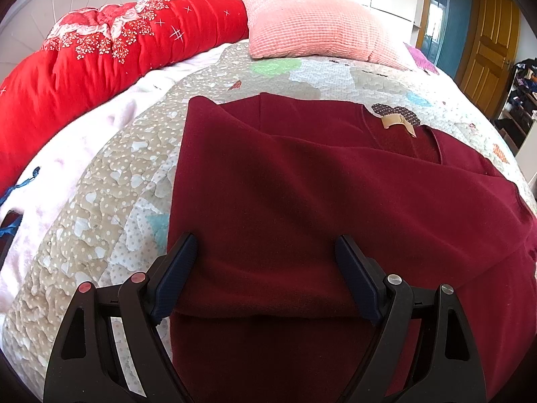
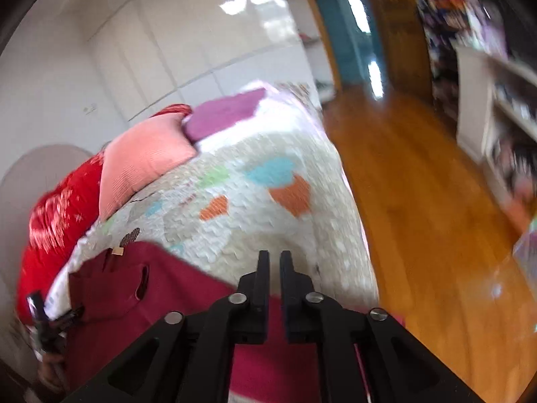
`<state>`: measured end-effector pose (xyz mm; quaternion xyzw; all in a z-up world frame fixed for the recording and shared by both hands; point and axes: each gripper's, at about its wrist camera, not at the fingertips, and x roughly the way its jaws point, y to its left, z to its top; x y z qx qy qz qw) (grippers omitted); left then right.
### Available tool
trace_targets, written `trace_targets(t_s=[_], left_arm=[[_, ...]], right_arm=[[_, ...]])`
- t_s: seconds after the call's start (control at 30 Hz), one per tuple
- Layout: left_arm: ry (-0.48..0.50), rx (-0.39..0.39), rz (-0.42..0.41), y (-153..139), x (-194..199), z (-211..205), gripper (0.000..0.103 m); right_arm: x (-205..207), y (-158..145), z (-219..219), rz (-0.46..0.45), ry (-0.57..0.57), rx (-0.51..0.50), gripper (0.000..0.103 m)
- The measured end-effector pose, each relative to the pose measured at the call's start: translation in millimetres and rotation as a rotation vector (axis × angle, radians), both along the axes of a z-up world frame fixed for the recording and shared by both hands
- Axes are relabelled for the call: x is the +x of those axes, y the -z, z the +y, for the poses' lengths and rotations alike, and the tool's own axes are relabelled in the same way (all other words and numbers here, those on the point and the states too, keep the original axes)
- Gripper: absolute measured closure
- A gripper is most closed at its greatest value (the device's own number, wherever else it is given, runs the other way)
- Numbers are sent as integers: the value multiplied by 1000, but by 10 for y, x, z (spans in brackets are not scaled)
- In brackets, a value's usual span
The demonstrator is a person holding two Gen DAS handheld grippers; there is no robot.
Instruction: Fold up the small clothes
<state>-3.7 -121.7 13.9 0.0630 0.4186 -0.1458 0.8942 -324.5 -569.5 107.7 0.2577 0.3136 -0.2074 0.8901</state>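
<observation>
A dark red fleece garment (image 1: 302,184) lies on the bed, its sides folded inward and a tan label (image 1: 397,122) at the neckline. My left gripper (image 1: 265,245) hovers low over its near folded layer, jaws spread wide and both pads clear of the cloth. The right wrist view is blurred. There the garment (image 2: 161,295) sits at lower left, and my right gripper (image 2: 274,258) is raised above its right edge, fingers almost together with a thin gap and nothing between them. The left gripper (image 2: 57,307) shows at the far left edge.
The bed has a patchwork quilt (image 1: 100,201). A rolled red floral duvet (image 1: 100,50) and a pink pillow (image 1: 312,23) lie at its head. A purple folded cloth (image 2: 225,114) is beyond the pillow. Wooden floor (image 2: 419,218), a door and cluttered shelves (image 2: 496,107) are to the right.
</observation>
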Motion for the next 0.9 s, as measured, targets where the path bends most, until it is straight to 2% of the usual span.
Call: trace_targets(t_s=[0.03,0.1,0.13,0.2,0.27,0.37,0.47,0.5,0.57,0.6,0.63,0.73,0.83,0.9], left_arm=[[0,0,0,0,0,0,18],[0,1,0,0,0,0,18],[0,0,0,0,1,1,18],[0,2,0,-1,1,-2,18],[-1,5,-1,1,2,-6,18],[-1,4,-1,2,1,-8,18],[-1,5,-1,2,1,-8,18],[-1,4,-1,1,1,-8,18],[-1,5,-1,1,1,-10,18],[-1,4,-1,1,1,-9,18],[0,0,1,0,3,-5,18],[13,-44,13,-49,8,51,19],[65,-129,43,-213,-12,170,19],[64,-160,17,-376,-47,295,19]], right_arm=[[-109,61,-39,-4,17,46,64],[-513,300,-107,-18,96,169,48],[-639,390,-125,-18,120,213,47],[-987,729,-196,-27,183,390,47],[-1203,1015,-241,-82,230,544,47],[-1279,1376,-317,-198,304,729,47],[-1167,1622,-373,-249,363,837,47],[-1119,1668,-387,-266,376,843,48],[-1043,1593,-404,-273,371,787,71],[-1023,1486,-408,-302,365,757,86],[-1004,1325,-398,-345,351,724,90],[-847,742,-277,-408,277,572,92],[-445,-5,75,-451,121,397,92],[-102,-415,384,-466,6,309,92]])
